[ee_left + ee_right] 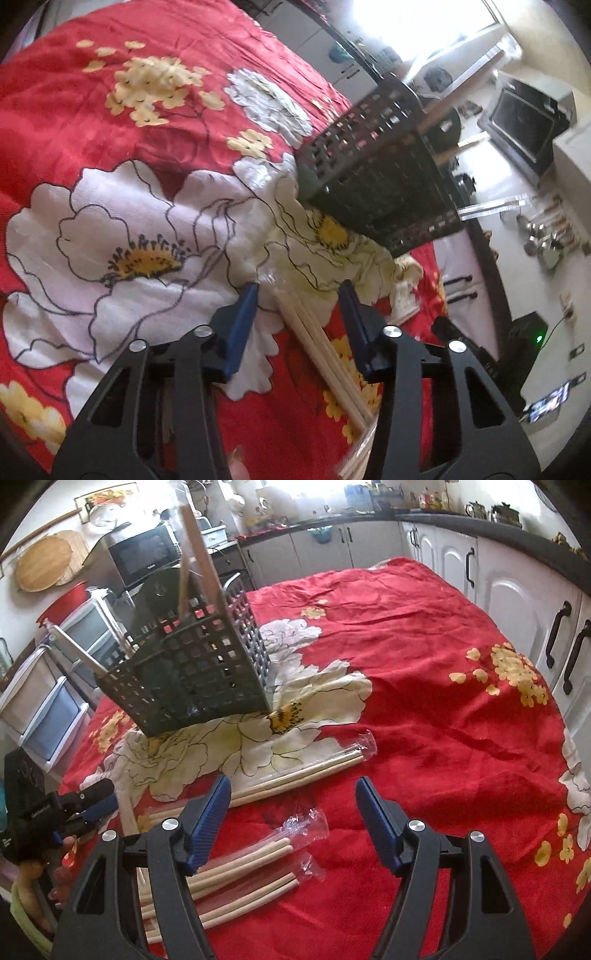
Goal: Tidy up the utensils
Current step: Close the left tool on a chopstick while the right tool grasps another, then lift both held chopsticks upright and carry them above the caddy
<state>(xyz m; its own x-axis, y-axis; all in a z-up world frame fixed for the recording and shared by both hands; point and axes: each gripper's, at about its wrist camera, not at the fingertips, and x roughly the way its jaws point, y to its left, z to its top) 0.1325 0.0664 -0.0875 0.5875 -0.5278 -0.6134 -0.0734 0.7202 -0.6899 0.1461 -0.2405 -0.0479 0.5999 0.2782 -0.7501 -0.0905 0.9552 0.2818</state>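
A red cloth (pixel 424 686) with a soft sheen and fine creases covers the table, printed with large white flowers outlined in dark lines and clusters of small yellow blossoms. In the right wrist view a dark plastic basket (pixel 199 672) with a square-holed grid wall stands at centre left on a white flower, holding a few long thin sticks that lean out of its top. Below it, across the middle of the frame, lies a pair of pale, round chopsticks in a clear crinkly sleeve (pixel 295 779); two more sleeved pairs (pixel 243 871) lie side by side at lower centre. The right gripper (pixel 293 812) hangs over them with its ribbed blue pads well apart and nothing between them. At the lower left edge the left gripper (pixel 92 805) shows, with a person's fingers (pixel 37 897) around its black handle. In the left wrist view the basket (pixel 384 177) sits at upper right of centre, and the left gripper (pixel 299 306) points down at the cloth with its smooth blue pads on either side of one sleeved chopstick pair (pixel 321 350), which runs from between the tips toward the bottom of the frame. The pads stand clear of the sticks on both sides, so the jaws are open around them, not pressing.
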